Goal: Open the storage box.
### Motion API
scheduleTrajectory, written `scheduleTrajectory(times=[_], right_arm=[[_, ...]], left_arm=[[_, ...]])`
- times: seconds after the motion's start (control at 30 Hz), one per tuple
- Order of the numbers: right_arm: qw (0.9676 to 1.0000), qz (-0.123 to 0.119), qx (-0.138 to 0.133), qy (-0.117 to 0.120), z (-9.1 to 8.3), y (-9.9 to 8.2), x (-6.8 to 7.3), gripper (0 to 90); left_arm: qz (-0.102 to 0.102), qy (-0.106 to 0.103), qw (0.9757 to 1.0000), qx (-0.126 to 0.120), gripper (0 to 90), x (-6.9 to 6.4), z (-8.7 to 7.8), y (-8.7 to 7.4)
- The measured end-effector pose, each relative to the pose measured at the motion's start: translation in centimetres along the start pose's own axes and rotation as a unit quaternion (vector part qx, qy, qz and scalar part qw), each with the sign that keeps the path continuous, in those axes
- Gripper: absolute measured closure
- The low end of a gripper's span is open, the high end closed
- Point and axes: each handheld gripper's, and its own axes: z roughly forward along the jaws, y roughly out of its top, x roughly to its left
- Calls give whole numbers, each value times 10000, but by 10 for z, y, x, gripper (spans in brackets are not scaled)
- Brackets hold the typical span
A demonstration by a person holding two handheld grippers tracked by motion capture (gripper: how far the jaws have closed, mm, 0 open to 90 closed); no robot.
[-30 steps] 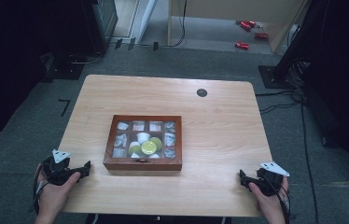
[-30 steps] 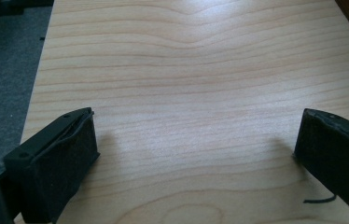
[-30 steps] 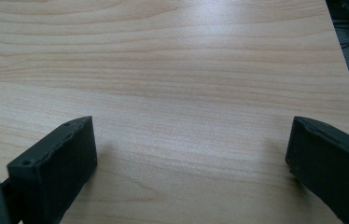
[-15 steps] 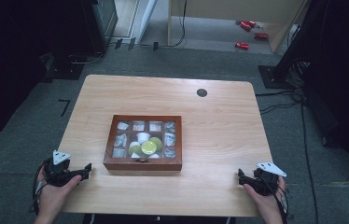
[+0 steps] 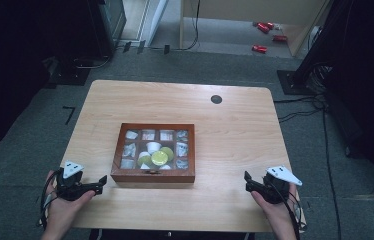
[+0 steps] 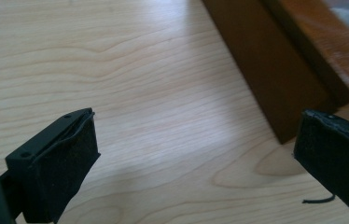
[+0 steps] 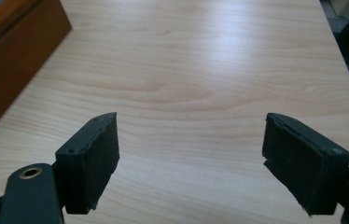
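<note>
We start with the wooden box point(image 5: 153, 152), which sits just below the middle of the high view, its long sides running left to right across the frame and its near wall facing the bottom edge. Its compartments hold pale packets and small cups, with two yellow-green lids point(image 5: 159, 158) near the centre; a small clasp shows at the middle of the near wall. We cannot tell from here whether a clear lid covers it.

From the box outward: our left gripper point(image 5: 99, 182) lies in the lower left of the high view, jaws pointing right toward the box's near-left corner and close to it. In the left gripper view that corner point(image 6: 284, 93) fills the upper right of the frame, just beyond the right-hand jaw. The jaws stand wide apart with nothing between them but bare table point(image 6: 163, 93).

Our right gripper point(image 5: 249, 181) lies in the lower right of the high view, well apart from the box's near-right corner. Its jaws have just been narrowing, yet they remain spread with only tabletop between them; in the right gripper view the box's side point(image 7: 9, 60) shows at the upper left edge.

So the left is the nearer hand. We judge the coming move to be a reach inward from both sides toward the short ends.
</note>
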Motion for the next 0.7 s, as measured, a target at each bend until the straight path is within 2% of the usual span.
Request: scheduleTrajectory(times=[0.1,0.13,0.17,0.27,0.4,0.43,0.47,0.53,0.7], right_arm=[[9999,-92,-60,110,0,8,11,193],[9997,-159,-99,159,1,12,17,194],[9997,-159,-99,159,1,12,17,194],[9994,-97,-143,294,1,17,24,197],[9989,-61,-220,415,1,23,33,209],[9983,-82,-257,509,2,25,40,209],[9982,-89,-265,531,2,25,42,212],[9980,-91,-275,559,2,26,45,215],[9968,-114,-287,741,7,29,57,235]], left_arm=[[69,-88,9999,-35,3,-6,0,2],[110,-61,9999,-15,3,-8,-1,3],[120,-44,9999,-23,3,-8,-1,3],[42,-161,9998,-51,3,-7,-3,3],[120,-229,9996,-66,3,-10,-7,3],[153,-274,9995,-81,4,-11,-8,2],[179,-365,9991,-93,26,-14,-9,1],[197,-411,9989,-81,50,-16,-9,-1],[249,-557,9981,4,77,-23,-3,-2]])
